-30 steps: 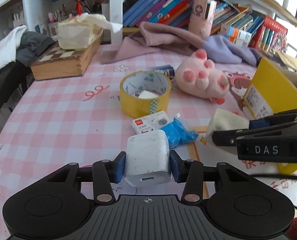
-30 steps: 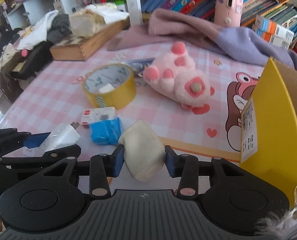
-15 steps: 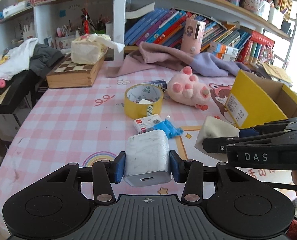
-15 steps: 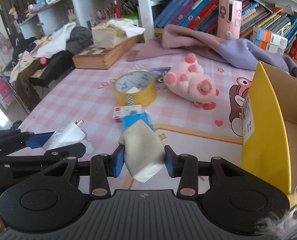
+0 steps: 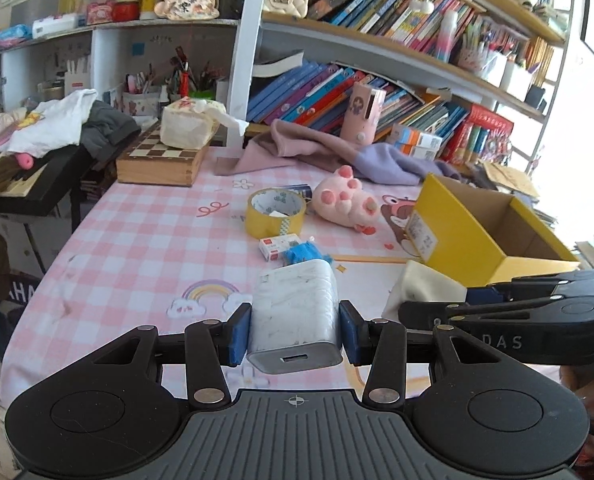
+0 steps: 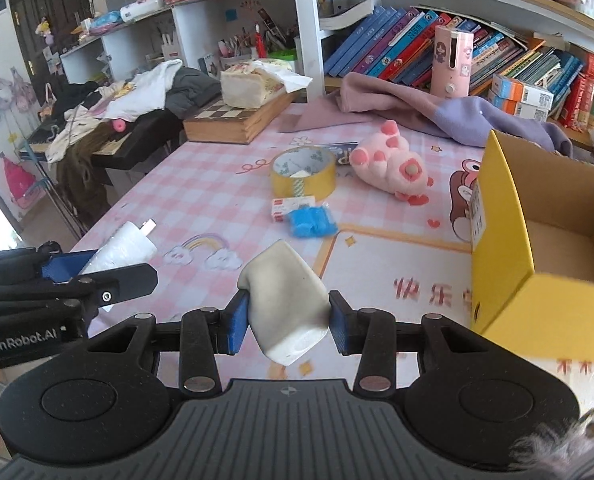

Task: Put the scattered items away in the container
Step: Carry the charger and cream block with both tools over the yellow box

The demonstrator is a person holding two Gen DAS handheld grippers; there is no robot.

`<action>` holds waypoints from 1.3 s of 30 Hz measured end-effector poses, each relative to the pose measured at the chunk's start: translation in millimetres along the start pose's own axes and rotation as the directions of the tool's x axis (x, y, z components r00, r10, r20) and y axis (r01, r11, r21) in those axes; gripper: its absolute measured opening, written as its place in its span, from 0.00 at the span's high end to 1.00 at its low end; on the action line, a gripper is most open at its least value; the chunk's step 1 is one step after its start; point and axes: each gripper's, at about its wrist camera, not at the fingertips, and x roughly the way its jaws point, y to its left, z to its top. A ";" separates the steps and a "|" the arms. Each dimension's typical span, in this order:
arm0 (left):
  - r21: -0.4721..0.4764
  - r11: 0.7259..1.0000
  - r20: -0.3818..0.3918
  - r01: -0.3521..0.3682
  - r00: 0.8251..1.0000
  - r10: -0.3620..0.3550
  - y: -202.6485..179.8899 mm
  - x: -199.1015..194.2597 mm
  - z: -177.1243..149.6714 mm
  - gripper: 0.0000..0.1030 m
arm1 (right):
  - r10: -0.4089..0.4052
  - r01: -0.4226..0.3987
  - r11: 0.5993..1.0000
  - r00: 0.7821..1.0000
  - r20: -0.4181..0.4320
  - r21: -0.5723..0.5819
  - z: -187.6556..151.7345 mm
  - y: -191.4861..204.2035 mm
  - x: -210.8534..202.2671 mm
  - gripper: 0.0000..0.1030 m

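Left hand-held gripper [image 5: 295, 330] clamped on white charger [image 5: 295, 312], right hand-held gripper [image 6: 288, 320] gripping cream pouch [image 6: 285, 300]

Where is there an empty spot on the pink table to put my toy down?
The widest bare stretch is the checked cloth left of the yellow tape roll, running back to the wooden chessboard box. It is crowded around the tape roll, the small red-and-white box, the blue packet and the pink plush toy.

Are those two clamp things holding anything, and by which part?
Left hand-held gripper pinches a white charger by its flat sides; right hand-held gripper squeezes a cream squishy lump across its middle.
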 end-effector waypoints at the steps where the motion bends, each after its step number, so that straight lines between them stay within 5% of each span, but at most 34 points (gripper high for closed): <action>1: -0.003 1.000 0.001 0.006 1.000 -0.006 0.2 -6.0 -3.0 0.58 | -0.001 0.001 1.000 1.000 0.006 0.001 -4.0 3.8 -4.8 0.62; 24: -0.014 0.984 -0.028 0.179 0.983 -0.179 -15.8 -58.5 -44.2 0.58 | -0.131 0.132 0.988 0.991 -0.012 0.076 -75.1 25.2 -82.0 0.63; 39: 0.101 0.920 -0.103 0.378 0.924 -0.368 -75.5 -35.4 -50.1 0.58 | -0.300 0.297 0.919 0.953 -0.026 0.259 -116.0 -25.8 -128.2 0.64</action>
